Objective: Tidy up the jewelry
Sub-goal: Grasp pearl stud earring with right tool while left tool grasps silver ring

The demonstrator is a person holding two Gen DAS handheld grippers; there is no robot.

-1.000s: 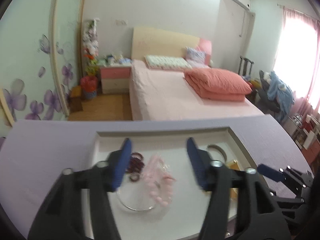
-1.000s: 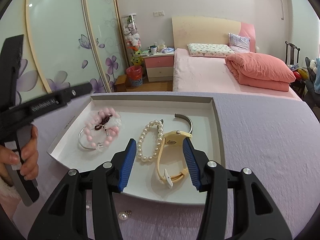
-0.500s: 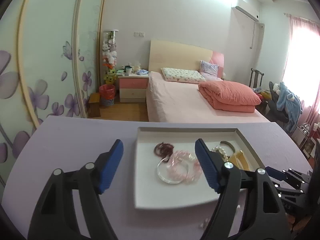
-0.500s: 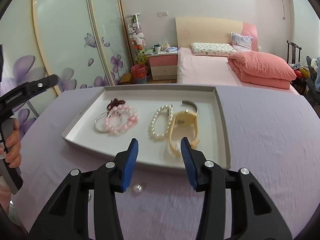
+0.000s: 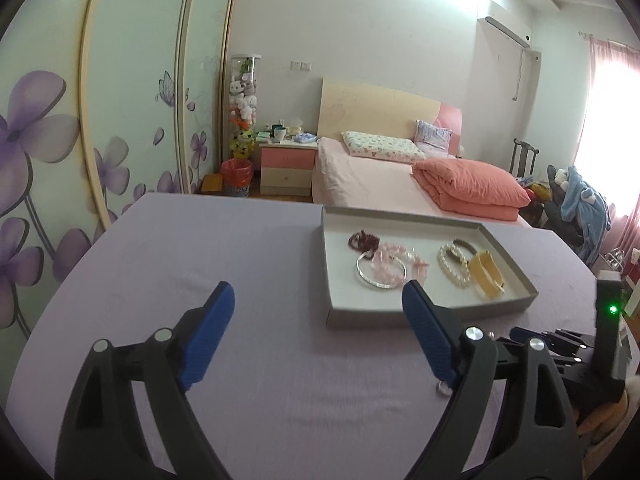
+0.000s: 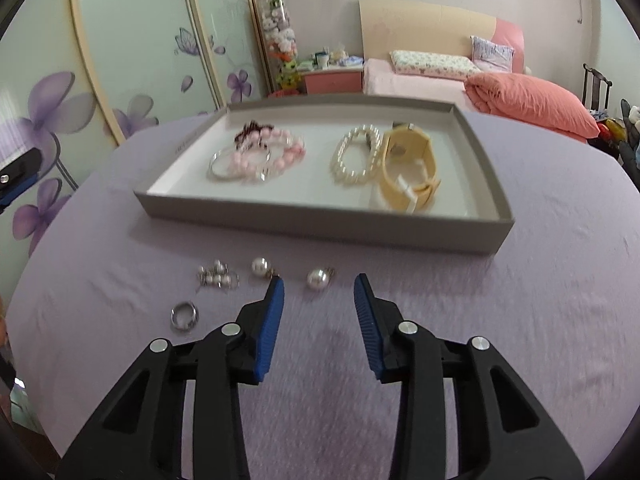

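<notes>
A grey tray (image 6: pixel 320 222) on the purple table holds a pink bead bracelet (image 6: pixel 276 154), a silver bangle (image 6: pixel 218 168), a dark red bracelet (image 6: pixel 250 134), a pearl bracelet (image 6: pixel 354 156) and a yellow watch (image 6: pixel 408 168). In front of the tray lie two pearl earrings (image 6: pixel 318 279) (image 6: pixel 260 267), a small pearl cluster (image 6: pixel 216 276) and a silver ring (image 6: pixel 185 315). My right gripper (image 6: pixel 319 292) is open and empty, just behind one pearl earring. My left gripper (image 5: pixel 318 304) is open and empty, left of the tray (image 5: pixel 432 312).
The table's round edge (image 6: pixel 624 240) curves off on the right. A bed (image 5: pixel 384 184) and a wardrobe with purple flowers (image 5: pixel 48 140) stand behind the table. The right gripper's body (image 5: pixel 576 344) shows at the lower right of the left wrist view.
Both grippers have pulled back from over the tray toward me. The right one dropped low over the loose earrings. The left one swung left over bare table.
</notes>
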